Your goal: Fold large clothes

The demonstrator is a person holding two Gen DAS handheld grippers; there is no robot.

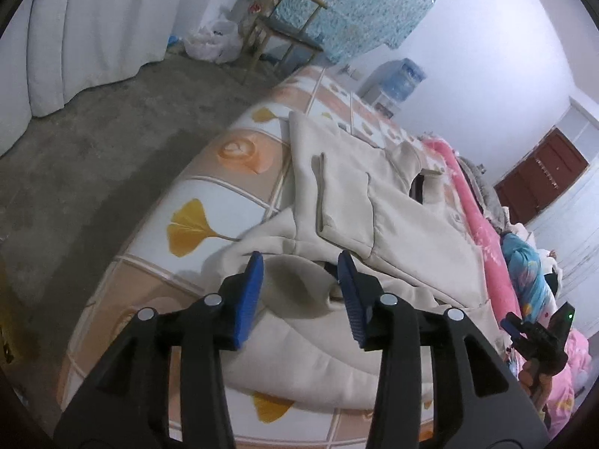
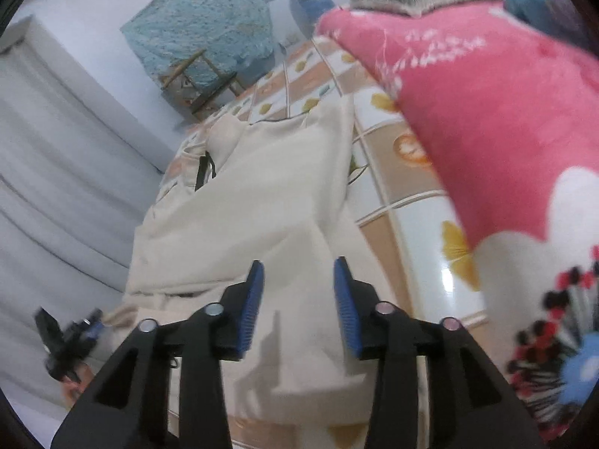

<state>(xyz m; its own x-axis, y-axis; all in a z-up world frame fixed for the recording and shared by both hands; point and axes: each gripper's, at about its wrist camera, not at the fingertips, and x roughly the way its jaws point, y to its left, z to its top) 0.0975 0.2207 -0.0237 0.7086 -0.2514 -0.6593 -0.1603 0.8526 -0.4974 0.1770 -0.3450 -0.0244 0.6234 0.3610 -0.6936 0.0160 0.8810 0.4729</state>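
I am looking down along my left tongs (image 1: pixel 299 273), whose blue pads are standing apart with nothing pinched between them; they are hovering over a rumpled end of the cream garment (image 1: pixel 359 202), where the cloth is bunching into an open, tube-like fold. The garment is lying spread along the bed (image 1: pixel 194 194), on a sheet printed with yellow ginkgo leaves and orange squares, and a flat folded panel of it is resting on top near the middle. Through the right wrist camera I am seeing my right tongs (image 2: pixel 297 280) likewise parted and holding nothing, poised above a smooth stretch of the same cream cloth and casting a shadow on it. A pink blanket (image 2: pixel 486 104) is lying bunched just beside the garment along the far side of the bed. Each camera is also catching the other tool at the edge of its view, with part of a hand below it, though the right view is blurring there and I cannot make out details. Beyond the bed a wooden chair (image 1: pixel 284 33) is standing on the bare floor (image 1: pixel 112 142) in front of a blue patterned cloth (image 1: pixel 359 3), with a water dispenser (image 1: pixel 393 78) near the wall and white curtains (image 1: pixel 75 30) to one side.
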